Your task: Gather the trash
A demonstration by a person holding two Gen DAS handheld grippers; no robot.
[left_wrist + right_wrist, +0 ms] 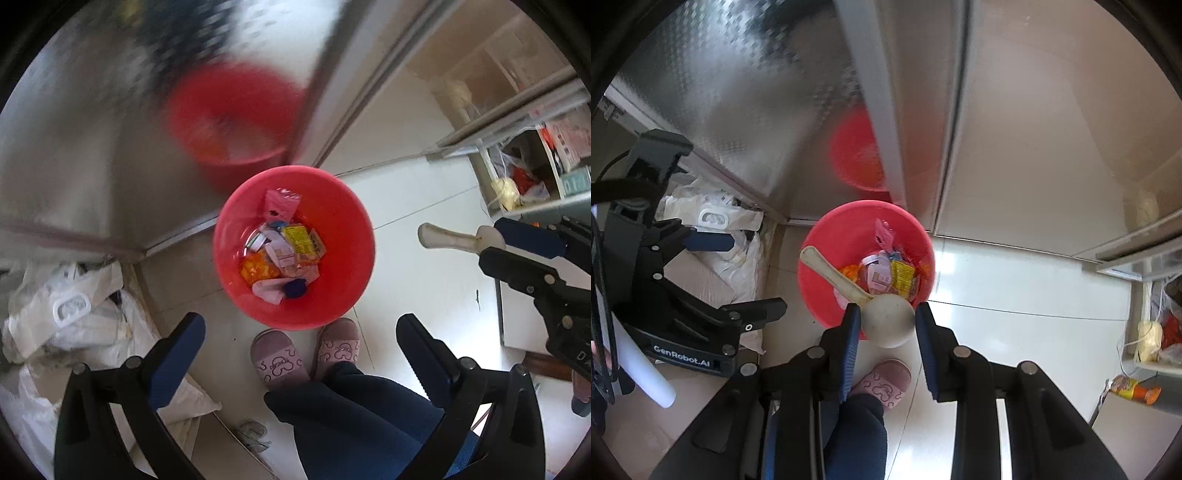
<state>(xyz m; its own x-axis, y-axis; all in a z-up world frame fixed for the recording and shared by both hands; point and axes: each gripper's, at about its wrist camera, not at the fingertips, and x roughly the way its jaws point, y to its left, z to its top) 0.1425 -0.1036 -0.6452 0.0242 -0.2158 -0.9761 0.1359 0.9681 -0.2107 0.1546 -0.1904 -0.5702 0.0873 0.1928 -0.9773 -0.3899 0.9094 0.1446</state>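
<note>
**Spoon over the bin, right tongs carrying it**

Your right tongs (883, 322) are clenched on the round bowl of a white plastic spoon (886, 321), pads on either side of it, with the handle pointing forward over the red trash bin (812, 273). The bin stands on the floor just ahead of your pink slippers (277, 354) and already holds snack wrappers (295, 240), pink, yellow and orange. Your left tongs (295, 354) are released, spread wide with nothing between them, hanging above the bin.

The spoon looks light, stiff and smooth. A rounded bowl is a slippery place to pinch, so it could twist or squirt out; the flat handle would likely give a surer hold. The wrappers look thin and crinkly, best pinched at an edge.

Readable writing: "GenRobot.AI" on the left tool's body in the right wrist view. The wrapper print is too small to read.
</note>
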